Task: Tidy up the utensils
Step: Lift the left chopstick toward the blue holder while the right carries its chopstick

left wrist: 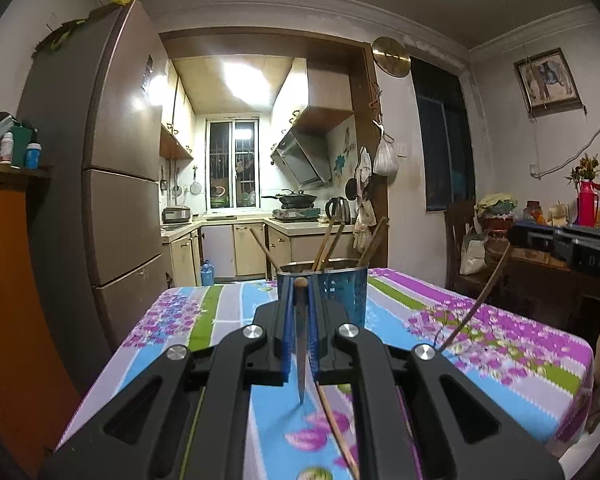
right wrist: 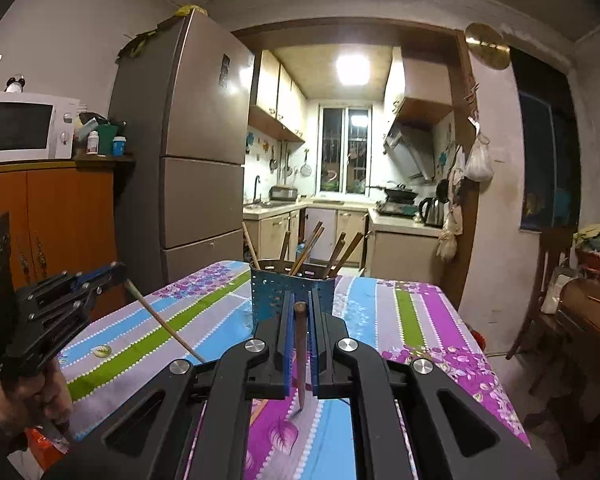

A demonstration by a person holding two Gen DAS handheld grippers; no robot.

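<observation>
A blue perforated utensil holder (left wrist: 342, 288) stands on the flowered tablecloth and holds several wooden chopsticks; it also shows in the right wrist view (right wrist: 274, 290). My left gripper (left wrist: 300, 292) is shut on a wooden chopstick (left wrist: 301, 344) that points back toward the camera, just in front of the holder. My right gripper (right wrist: 300, 312) is shut on another chopstick (right wrist: 300, 356) the same way. Each gripper appears in the other's view with its chopstick slanting down: the right gripper (left wrist: 516, 240), the left gripper (right wrist: 118, 274). A loose chopstick (left wrist: 336, 428) lies on the cloth.
The table (left wrist: 500, 332) carries a striped purple, blue and green cloth. A tall fridge (left wrist: 120, 168) and an orange cabinet (right wrist: 48, 216) with a microwave (right wrist: 24, 126) stand to the left. A wooden side table (left wrist: 540, 264) with bottles and flowers stands to the right. A kitchen lies behind.
</observation>
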